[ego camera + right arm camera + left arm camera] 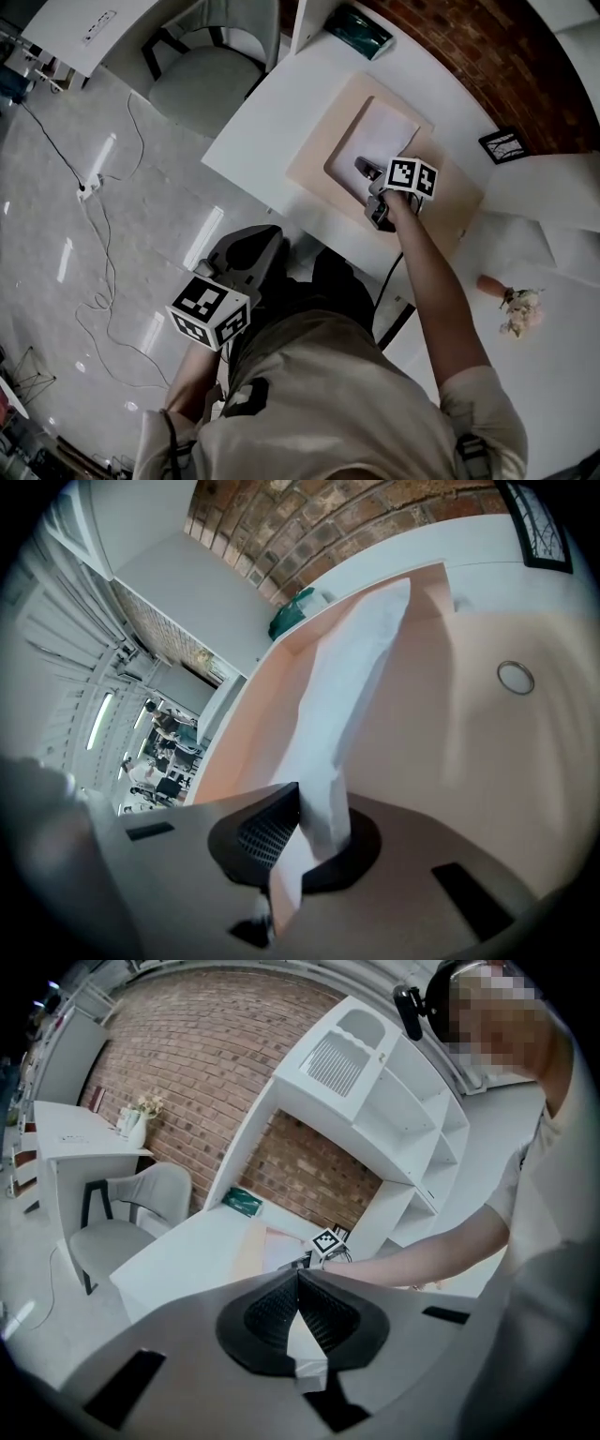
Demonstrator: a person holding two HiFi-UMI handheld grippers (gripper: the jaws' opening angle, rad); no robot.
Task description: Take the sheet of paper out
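One sheet of paper [352, 667] is clamped in my right gripper [302, 794] over the desk's [262, 122] beige mat [323, 141]; left gripper [298, 1274] closed.

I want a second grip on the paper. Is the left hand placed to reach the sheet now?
Not from here, likely: the left tongs are shut, low beside the table, short of the sheet. Nothing blocks the way; only the right tongs pinch its near edge.

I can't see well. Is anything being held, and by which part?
The right hand-held gripper pinches the sheet of paper by its near edge; the left hand-held gripper holds nothing.
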